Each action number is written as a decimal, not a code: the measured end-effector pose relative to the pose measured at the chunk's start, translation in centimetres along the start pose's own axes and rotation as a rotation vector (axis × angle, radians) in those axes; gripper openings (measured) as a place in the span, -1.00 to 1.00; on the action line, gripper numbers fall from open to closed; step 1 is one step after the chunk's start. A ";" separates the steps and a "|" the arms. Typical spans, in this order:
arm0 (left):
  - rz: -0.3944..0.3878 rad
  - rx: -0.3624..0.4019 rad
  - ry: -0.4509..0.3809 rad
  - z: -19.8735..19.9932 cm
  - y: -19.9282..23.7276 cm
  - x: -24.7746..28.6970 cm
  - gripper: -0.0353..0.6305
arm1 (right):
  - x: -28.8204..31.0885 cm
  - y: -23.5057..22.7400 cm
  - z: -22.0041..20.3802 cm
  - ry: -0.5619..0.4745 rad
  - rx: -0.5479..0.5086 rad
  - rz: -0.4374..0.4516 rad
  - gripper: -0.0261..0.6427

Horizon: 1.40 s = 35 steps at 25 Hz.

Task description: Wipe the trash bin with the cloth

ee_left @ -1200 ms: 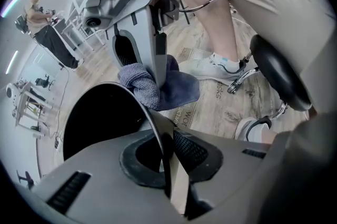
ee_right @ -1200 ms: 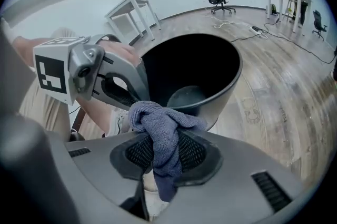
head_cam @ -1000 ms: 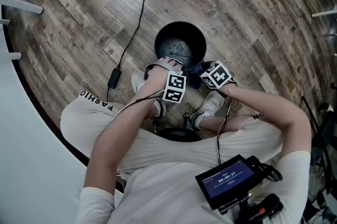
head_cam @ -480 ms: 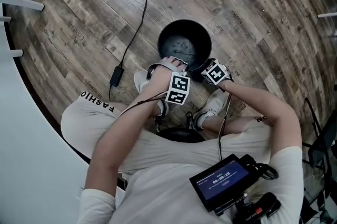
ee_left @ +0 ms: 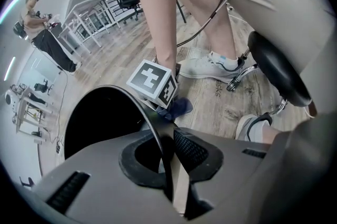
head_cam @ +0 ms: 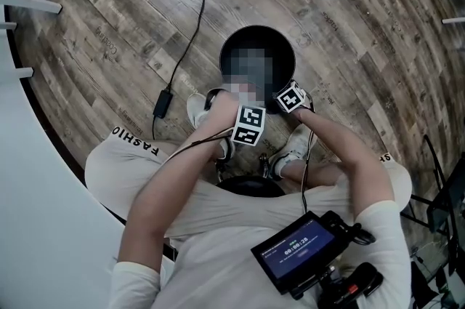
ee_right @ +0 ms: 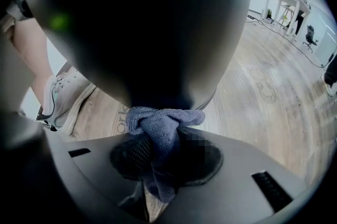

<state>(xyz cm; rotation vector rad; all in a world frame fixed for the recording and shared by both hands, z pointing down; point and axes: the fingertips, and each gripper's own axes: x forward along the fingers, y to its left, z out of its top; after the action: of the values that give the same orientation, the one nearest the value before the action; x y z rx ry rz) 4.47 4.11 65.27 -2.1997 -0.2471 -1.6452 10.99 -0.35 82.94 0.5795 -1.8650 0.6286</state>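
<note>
The black round trash bin (head_cam: 227,53) stands on the wooden floor in front of my feet. My left gripper (head_cam: 231,91) is shut on the near rim of the bin (ee_left: 131,96), its jaws pinching the thin wall from inside and outside. My right gripper (head_cam: 285,105) is shut on a bunched blue cloth (ee_right: 160,125). It holds the cloth against the dark outer wall of the bin (ee_right: 147,28), low on the near right side. The cloth (ee_left: 176,108) also shows below the right gripper's marker cube (ee_left: 152,82).
A black cable with a power adapter (head_cam: 160,106) runs over the floor left of the bin. My white shoes (head_cam: 195,110) (head_cam: 294,142) and a black stool (head_cam: 247,186) are close behind it. A screen device (head_cam: 305,253) hangs at my chest. A person (ee_left: 45,38) stands far off.
My right gripper has sunk down the bin's outer wall with the cloth in it. My left gripper has stayed on the rim.
</note>
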 end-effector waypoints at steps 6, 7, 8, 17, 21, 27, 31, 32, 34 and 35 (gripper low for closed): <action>0.003 -0.013 -0.003 0.3 0.2 0.2 -0.72 | 0.8 0.1 -1.1 0.028 0.106 0.031 -0.60; 0.000 -0.008 -0.004 0.3 0.3 0.2 -0.72 | 0.4 0.1 -1.3 0.033 0.115 0.037 -0.60; -0.004 -0.002 -0.004 0.2 0.4 0.2 -0.72 | -0.2 0.3 -1.3 0.035 0.119 0.047 -0.60; -0.040 0.076 0.010 0.3 -0.1 -1.5 -0.44 | -7.9 4.1 1.1 -0.018 0.077 0.159 -0.60; -0.040 0.123 0.064 -0.8 -0.8 -1.3 -0.43 | -12.2 5.6 2.6 -0.065 0.110 0.191 -0.60; -0.059 0.136 0.142 -3.7 -1.5 -0.5 -0.60 | -17.1 7.8 5.2 -0.124 0.136 0.235 -0.60; -0.056 0.163 0.159 -4.0 -1.5 -0.1 -0.74 | -17.7 8.1 6.3 -0.153 0.157 0.238 -0.60; -0.057 0.165 0.159 -3.9 -1.5 -0.1 -0.75 | -17.6 8.0 6.5 -0.157 0.159 0.236 -0.60; -0.056 0.168 0.156 -3.8 -1.6 -0.1 -0.75 | -17.2 7.8 6.6 -0.157 0.154 0.231 -0.60; -0.055 0.169 0.156 -3.8 -1.6 -0.1 -0.76 | -16.9 7.7 6.6 -0.154 0.148 0.228 -0.60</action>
<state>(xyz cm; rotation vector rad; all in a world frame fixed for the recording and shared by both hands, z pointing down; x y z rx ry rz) 0.50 4.02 66.41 -1.9468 -0.3907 -1.7465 7.39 2.85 63.82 0.5269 -2.0593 0.8999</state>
